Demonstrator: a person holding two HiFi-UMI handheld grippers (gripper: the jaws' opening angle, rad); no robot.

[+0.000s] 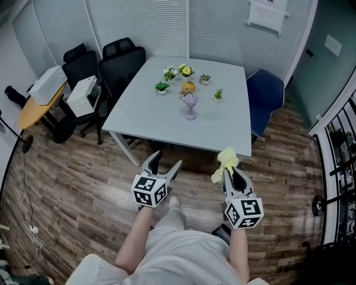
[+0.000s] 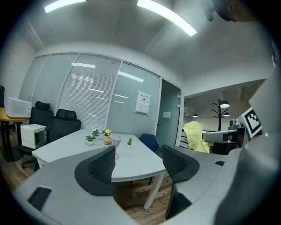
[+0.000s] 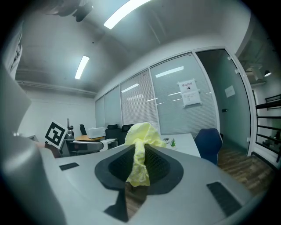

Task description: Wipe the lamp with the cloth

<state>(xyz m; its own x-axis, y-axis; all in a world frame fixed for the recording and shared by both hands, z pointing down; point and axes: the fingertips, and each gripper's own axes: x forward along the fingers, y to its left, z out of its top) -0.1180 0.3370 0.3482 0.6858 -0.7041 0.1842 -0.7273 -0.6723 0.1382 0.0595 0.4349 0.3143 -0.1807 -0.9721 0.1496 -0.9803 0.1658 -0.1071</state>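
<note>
We're hanging back from the table (image 1: 139, 108)
Our right gripper (image 1: 236, 173) has the yellow cloth (image 1: 227, 161) pinched tight and our left gripper (image 1: 167, 161) gapes empty. The lamp (image 1: 190, 106) sits mid-table by the little plants (image 1: 162, 87) - well apart from both.

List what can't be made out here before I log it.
- Lamp: too small in head view; in left gripper view, the left gripper partly covers it.
- Wall notice: print too small, cut by top edge.
- Cloth: middle pinched inside right gripper.
</note>
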